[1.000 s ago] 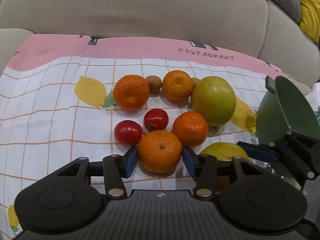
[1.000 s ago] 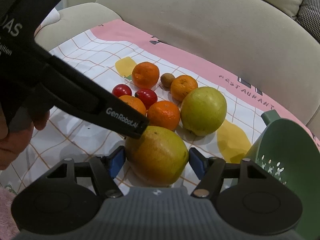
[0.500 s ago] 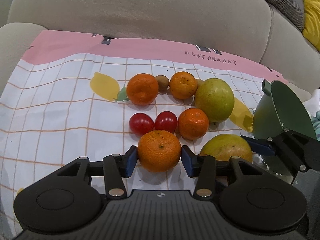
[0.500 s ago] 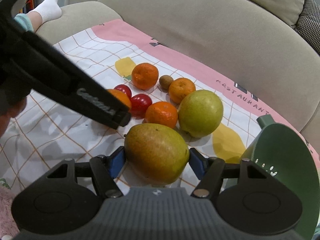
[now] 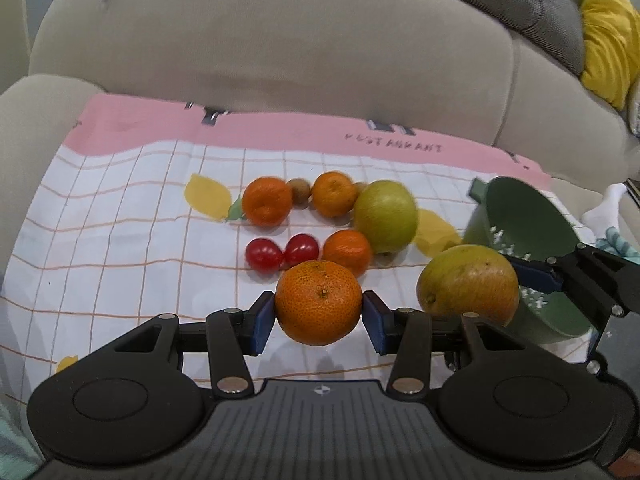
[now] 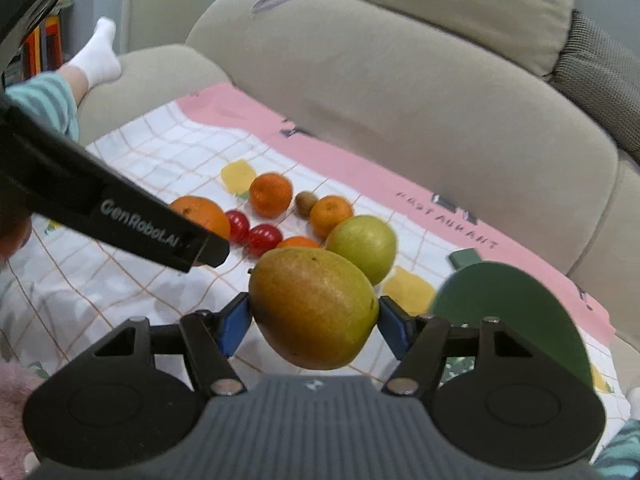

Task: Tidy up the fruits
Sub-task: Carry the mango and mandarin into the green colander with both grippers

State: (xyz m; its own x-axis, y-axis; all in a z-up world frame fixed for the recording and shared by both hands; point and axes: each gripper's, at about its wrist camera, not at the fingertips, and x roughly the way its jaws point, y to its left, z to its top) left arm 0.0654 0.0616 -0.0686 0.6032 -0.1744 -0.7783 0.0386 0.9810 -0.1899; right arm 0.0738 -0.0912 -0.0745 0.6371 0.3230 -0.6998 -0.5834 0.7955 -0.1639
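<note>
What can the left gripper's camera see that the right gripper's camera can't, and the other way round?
Only the left wrist view shows the yellow cushion and the holes inside the green colander. Only the right wrist view shows a foot in a white sock and the books. Both show the orange clamped in the left gripper, the mango clamped in the right gripper, the two tomatoes and the checked cloth.

Green colander (image 5: 520, 232), pink-bordered checked cloth (image 5: 120, 208)
</note>
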